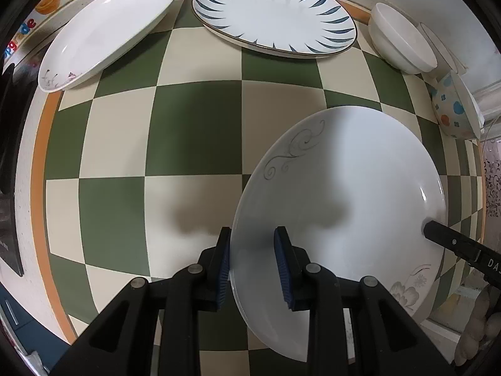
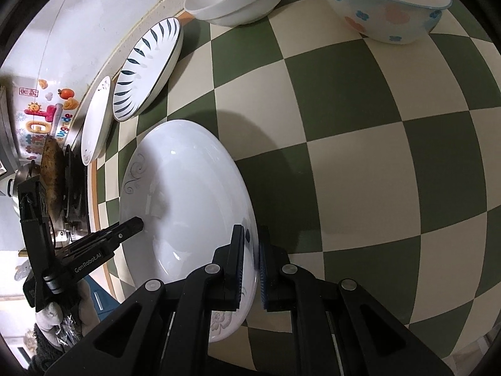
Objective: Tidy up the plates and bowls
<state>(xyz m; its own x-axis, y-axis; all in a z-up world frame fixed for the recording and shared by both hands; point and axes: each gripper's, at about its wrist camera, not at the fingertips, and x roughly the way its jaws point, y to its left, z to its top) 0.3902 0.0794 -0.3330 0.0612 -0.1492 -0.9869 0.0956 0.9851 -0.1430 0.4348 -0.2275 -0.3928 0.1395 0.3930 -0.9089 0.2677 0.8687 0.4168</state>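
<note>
A white plate with grey swirl and flower prints [image 1: 344, 206] is held above the checkered table, also shown in the right wrist view [image 2: 188, 194]. My left gripper [image 1: 255, 266] straddles its near rim, one finger on each side, shut on it. My right gripper [image 2: 252, 269] is shut on the opposite rim; its finger [image 1: 444, 238] shows at the plate's right edge in the left wrist view. The left gripper's finger [image 2: 125, 230] shows at the plate's left edge in the right wrist view.
On the green and cream checkered table [image 1: 194, 131] lie a white sprig-print plate [image 1: 109, 28], a blue-leaf oval plate [image 1: 275, 12], a white bowl [image 1: 400, 37] and a dotted bowl [image 1: 454, 106]. A stove with a pan [image 2: 53, 172] stands left.
</note>
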